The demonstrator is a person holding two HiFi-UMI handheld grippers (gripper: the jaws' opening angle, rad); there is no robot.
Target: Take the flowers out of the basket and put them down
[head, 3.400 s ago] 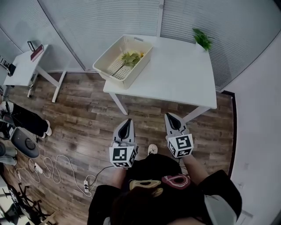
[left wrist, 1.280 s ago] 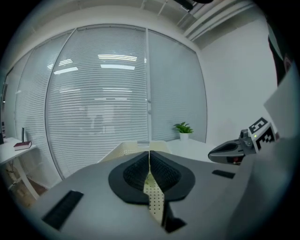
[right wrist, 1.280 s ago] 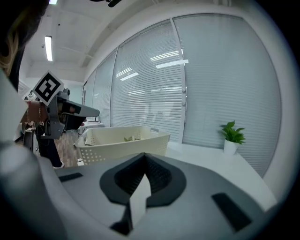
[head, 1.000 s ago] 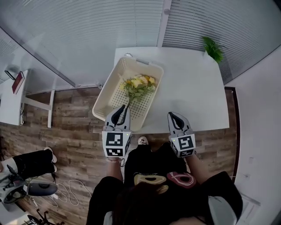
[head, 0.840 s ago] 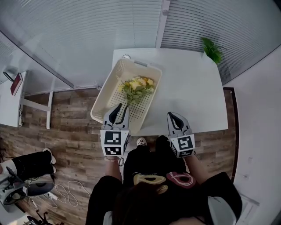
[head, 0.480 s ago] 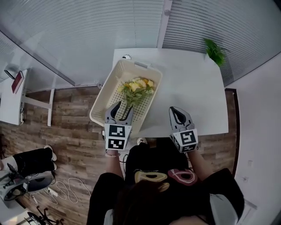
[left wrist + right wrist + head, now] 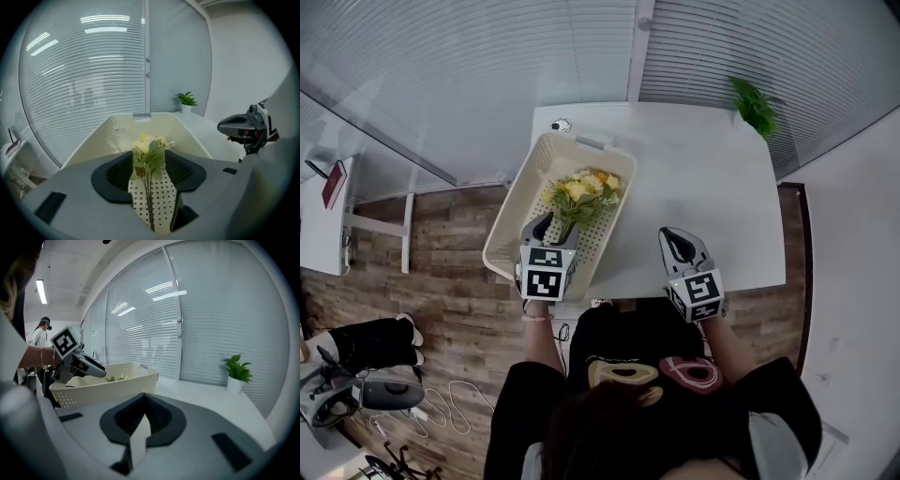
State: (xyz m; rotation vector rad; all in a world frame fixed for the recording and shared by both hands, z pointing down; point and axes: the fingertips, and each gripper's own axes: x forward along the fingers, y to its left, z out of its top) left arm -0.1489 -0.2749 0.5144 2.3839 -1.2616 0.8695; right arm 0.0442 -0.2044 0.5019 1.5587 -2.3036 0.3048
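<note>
A bunch of yellow flowers (image 7: 581, 187) with green leaves lies in the cream perforated basket (image 7: 508, 225) at the white table's (image 7: 703, 187) left edge. My left gripper (image 7: 557, 225) reaches into the basket's near end. Its jaws are opening, and the stems run between them without being pressed. In the left gripper view the flowers (image 7: 150, 152) stand straight ahead between the jaws, over the basket's dotted floor. My right gripper (image 7: 673, 240) hovers over the table's near edge, right of the basket, shut and holding nothing.
A small potted plant (image 7: 753, 103) stands at the table's far right corner, also seen as the plant (image 7: 238, 371) in the right gripper view. Slatted blinds close off the far side. Wood floor, a second white table (image 7: 323, 220) and cables lie to the left.
My left gripper has moved forward into the basket's near end and its jaws have spread apart around the stems. The right gripper has stayed about where it was.
</note>
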